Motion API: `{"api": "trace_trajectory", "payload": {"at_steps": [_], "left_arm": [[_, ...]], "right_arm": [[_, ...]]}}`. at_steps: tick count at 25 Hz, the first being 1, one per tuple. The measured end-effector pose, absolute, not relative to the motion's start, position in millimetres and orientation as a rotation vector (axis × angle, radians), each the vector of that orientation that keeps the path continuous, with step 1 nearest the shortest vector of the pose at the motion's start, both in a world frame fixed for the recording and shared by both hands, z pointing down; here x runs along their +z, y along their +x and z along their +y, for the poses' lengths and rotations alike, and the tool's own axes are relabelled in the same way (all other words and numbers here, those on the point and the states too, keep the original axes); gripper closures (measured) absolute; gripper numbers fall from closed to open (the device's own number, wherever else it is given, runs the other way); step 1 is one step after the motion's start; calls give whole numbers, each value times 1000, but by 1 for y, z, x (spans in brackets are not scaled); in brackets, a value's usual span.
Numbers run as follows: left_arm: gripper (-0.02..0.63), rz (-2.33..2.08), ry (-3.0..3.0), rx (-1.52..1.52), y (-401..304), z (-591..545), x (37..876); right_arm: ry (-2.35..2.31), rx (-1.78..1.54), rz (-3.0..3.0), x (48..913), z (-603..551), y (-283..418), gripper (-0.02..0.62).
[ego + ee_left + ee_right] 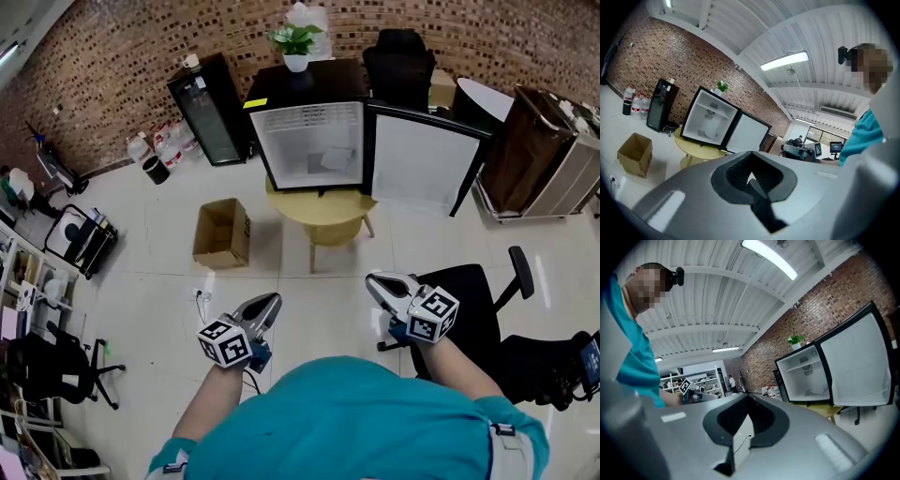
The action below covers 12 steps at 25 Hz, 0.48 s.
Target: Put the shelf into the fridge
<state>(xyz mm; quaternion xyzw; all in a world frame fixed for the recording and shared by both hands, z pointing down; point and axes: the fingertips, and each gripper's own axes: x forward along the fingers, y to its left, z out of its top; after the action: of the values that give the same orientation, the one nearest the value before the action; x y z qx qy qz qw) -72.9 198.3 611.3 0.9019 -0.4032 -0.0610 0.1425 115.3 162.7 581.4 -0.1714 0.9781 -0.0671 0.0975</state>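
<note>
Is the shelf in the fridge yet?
It looks mostly done: the fridge door is open, and a shelf sits across its upper part. Nothing is in hand: the left tool and right tool are shut, empty and away from it. Perhaps only closing the door is left.

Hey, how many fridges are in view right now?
2: the open fridge on the round table, and a black fridge against the brick wall left of it.

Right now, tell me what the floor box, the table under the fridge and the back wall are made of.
Box: likely cardboard, matt brown, open flaps. Table: seemingly pale wood or laminate, smooth yellowish top. Wall: rough red brick, mortar joints showing.
</note>
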Motion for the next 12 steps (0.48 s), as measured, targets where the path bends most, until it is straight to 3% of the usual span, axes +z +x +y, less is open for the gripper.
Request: {"api": "trace_trajectory", "payload": {"at_steps": [12], "left_arm": [[606, -1085, 2711, -260, -246, 316, 608]], "right_arm": [[-775, -214, 2890, 574, 275, -9, 594]]}}
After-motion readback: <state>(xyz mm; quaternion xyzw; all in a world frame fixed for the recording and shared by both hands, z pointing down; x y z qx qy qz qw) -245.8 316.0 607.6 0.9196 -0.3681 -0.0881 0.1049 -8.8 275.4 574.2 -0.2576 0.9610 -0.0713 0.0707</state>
